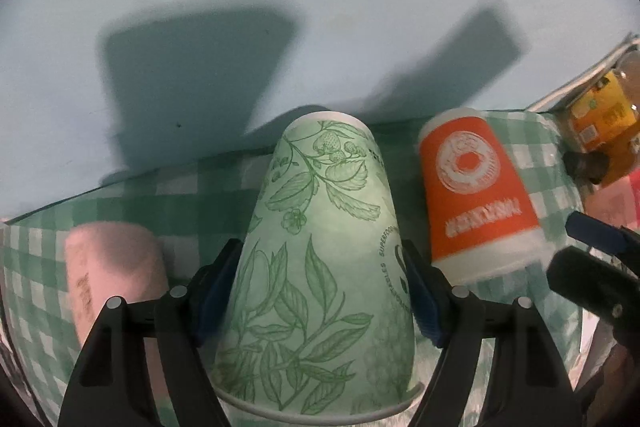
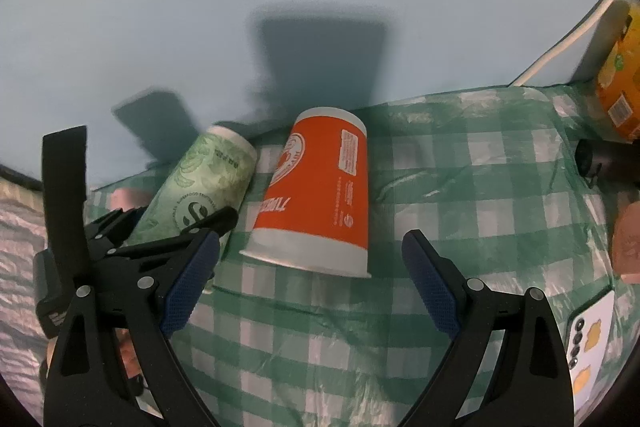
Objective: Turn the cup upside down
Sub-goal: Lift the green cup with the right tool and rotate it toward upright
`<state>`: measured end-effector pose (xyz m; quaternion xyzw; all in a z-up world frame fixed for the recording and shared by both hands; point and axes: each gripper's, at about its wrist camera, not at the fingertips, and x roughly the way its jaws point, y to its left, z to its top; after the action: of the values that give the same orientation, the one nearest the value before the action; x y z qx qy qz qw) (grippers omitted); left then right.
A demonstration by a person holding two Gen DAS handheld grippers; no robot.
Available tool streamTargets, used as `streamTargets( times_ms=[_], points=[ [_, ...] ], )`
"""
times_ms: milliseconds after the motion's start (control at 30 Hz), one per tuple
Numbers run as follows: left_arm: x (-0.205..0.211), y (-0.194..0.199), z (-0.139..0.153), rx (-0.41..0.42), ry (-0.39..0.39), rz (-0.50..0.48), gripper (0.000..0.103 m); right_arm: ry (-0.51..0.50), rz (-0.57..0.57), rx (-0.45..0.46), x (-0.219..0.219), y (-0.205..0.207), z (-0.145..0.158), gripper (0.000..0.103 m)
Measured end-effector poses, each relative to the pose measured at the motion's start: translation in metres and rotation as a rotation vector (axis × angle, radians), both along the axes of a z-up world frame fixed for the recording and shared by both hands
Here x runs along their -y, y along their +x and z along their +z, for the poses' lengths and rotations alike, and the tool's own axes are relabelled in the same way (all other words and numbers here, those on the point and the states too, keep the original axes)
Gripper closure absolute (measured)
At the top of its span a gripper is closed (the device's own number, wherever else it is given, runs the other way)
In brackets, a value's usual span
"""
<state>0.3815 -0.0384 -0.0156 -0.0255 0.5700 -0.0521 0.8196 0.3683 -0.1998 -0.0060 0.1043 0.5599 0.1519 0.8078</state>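
Observation:
A green leaf-print paper cup stands upside down, its rim low on the green checked cloth. My left gripper has a blue pad on each side of it, shut on the cup. The cup also shows in the right wrist view, with the left gripper around it. An orange paper cup stands upside down on the cloth, also seen in the left wrist view. My right gripper is open and empty, just in front of the orange cup.
A pink cup sits at the left of the green one. An orange carton and a dark cylinder stand at the right edge. A phone lies at the front right. A pale wall runs behind the table.

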Motion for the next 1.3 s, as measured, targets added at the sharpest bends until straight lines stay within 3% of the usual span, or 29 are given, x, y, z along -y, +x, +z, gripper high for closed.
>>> streamTargets(
  times_ms=[433,733,1033,1300],
  points=[
    [0.003,-0.078,0.029,0.085,-0.037,-0.024,0.025,0.043,0.056,0.062,0.014,-0.036,0.021,0.01],
    [0.014,-0.141,0.027,0.117,-0.035,-0.09,0.025,0.072,0.114,0.1,0.017,-0.081,0.03,0.01],
    [0.007,-0.188,0.009,0.112,-0.061,-0.087,0.025,0.074,0.158,0.089,0.008,-0.12,0.011,0.01],
    [0.012,-0.206,-0.005,0.114,-0.054,-0.09,0.025,0.078,0.181,0.045,0.007,-0.141,-0.014,0.01]
  ],
)
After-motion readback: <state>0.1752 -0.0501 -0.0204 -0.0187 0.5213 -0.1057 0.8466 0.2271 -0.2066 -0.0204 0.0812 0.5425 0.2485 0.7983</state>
